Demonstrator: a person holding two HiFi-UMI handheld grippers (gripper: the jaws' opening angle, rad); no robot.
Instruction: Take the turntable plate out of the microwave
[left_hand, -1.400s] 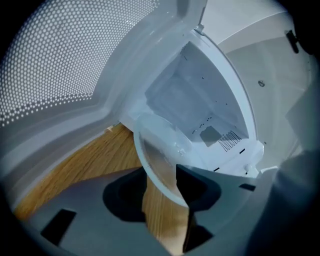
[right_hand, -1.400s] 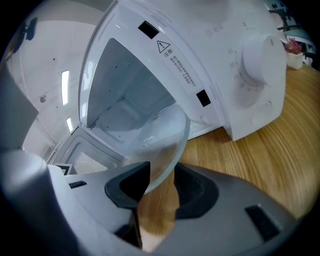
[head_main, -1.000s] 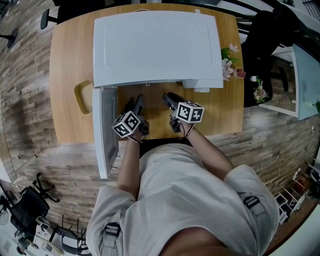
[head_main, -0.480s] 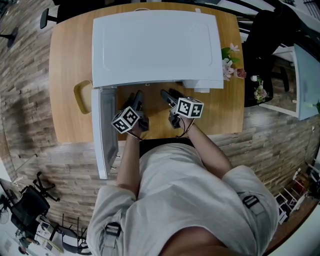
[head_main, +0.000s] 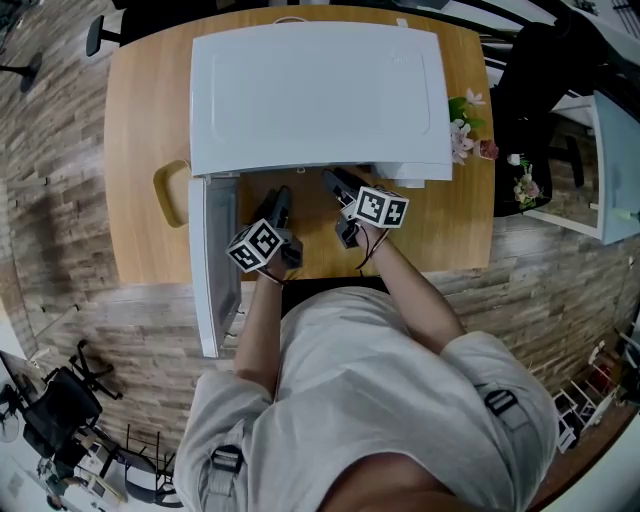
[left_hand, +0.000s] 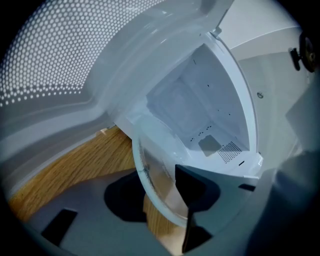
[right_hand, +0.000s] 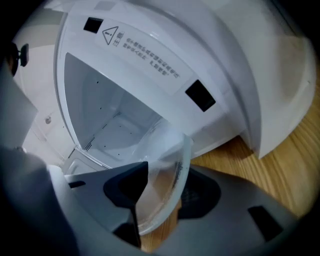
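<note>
Looks past the right gripper (right_hand: 159, 194) into the open microwave (right_hand: 235, 75). Grips the clear turntable plate (right_hand: 162, 162) by its rim, jaws just closing further with it between them. Holds it tilted, just in front of the microwave's cavity. Above that cavity, a printed warning label (right_hand: 147, 52); beneath the microwave's front, wooden table (right_hand: 280, 175).

- A light grey short-sleeved shirt (head_main: 370, 400) is worn.
- Grey straps with dark buckles (head_main: 502, 403) are seen at both shoulders.
- A cube (head_main: 255, 246) printed with black-and-white square markers is carried on the left gripper (head_main: 279, 205), and a matching cube (head_main: 381, 208) on the right gripper (head_main: 336, 183).
- Grey jaws with dark inner pads are shown in both gripper views.
</note>
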